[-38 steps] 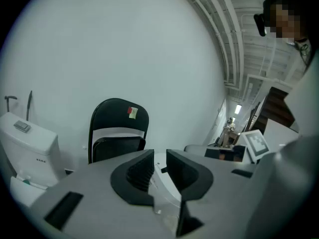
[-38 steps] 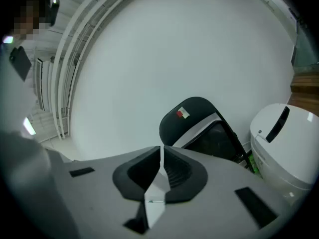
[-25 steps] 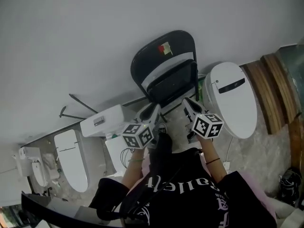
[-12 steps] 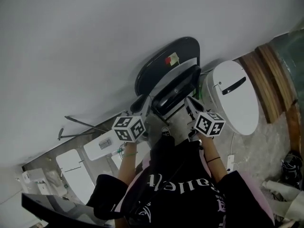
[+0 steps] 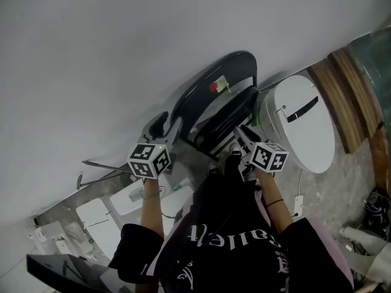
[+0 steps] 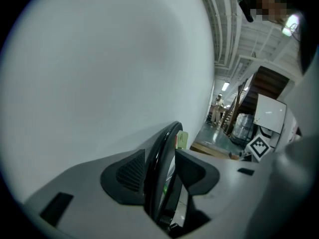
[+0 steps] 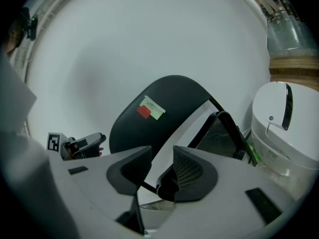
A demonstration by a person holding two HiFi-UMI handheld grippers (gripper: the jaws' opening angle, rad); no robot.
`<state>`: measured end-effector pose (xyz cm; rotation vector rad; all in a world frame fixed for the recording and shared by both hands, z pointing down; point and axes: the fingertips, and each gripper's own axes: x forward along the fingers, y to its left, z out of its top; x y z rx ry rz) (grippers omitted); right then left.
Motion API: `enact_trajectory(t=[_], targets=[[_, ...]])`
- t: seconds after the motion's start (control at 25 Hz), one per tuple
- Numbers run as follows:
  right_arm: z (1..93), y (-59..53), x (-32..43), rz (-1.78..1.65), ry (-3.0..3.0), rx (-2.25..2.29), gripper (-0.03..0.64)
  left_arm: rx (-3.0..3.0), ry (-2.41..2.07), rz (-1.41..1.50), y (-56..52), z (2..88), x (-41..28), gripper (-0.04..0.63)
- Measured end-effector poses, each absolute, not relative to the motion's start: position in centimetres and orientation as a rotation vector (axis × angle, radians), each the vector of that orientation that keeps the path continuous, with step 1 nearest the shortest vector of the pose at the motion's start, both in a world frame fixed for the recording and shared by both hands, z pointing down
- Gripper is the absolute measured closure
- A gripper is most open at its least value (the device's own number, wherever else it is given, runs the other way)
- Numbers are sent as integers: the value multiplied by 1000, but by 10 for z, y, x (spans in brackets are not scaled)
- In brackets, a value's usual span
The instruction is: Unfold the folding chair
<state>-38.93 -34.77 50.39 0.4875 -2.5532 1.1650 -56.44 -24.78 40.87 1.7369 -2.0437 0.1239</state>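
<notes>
The folding chair (image 5: 238, 69) stands close against the white wall (image 5: 122, 54), its black backrest curving up and its seat (image 5: 227, 116) tipped up close to the back. A red and pale sticker (image 7: 149, 108) sits on the backrest. The person stands right in front of it, both arms stretched forward. The left hand-held gripper (image 6: 160, 169) is at the left rim of the backrest. Its jaws are opening and stand wide, with the dark rim running up between them, close to the left pad and clear of the right one. The right hand-held gripper (image 7: 159, 172) is lower, at the front of the seat. Its jaws are opening too and stand partly apart, with a thin black bar of the frame crossing the gap and the wall showing through. Crowding the chair's right side is a white toilet (image 5: 302, 124), just beside the seat frame, with a dark strip on its lid. Beyond it, wooden boards (image 5: 345, 112) lean by the wall. More white toilets (image 5: 131, 197) lie on the floor (image 5: 348, 182) to the left, behind the left arm. A thin cord (image 5: 297, 191) trails on the floor near the right elbow. From the left hand-held gripper's side, a long corridor opens along the wall, with a person (image 6: 218, 103) standing far down it.
</notes>
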Motion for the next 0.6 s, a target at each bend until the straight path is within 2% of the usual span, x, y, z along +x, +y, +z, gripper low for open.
enact_trajectory(t=[0.24,0.6], targets=[[548,-368,-399,1260,-2447,434,420,1828,-1859,286,-280,422,-569,405],[589,-404,-416,1537,-2357,460,400,1926,-1689,374,-335,410,-571,405]])
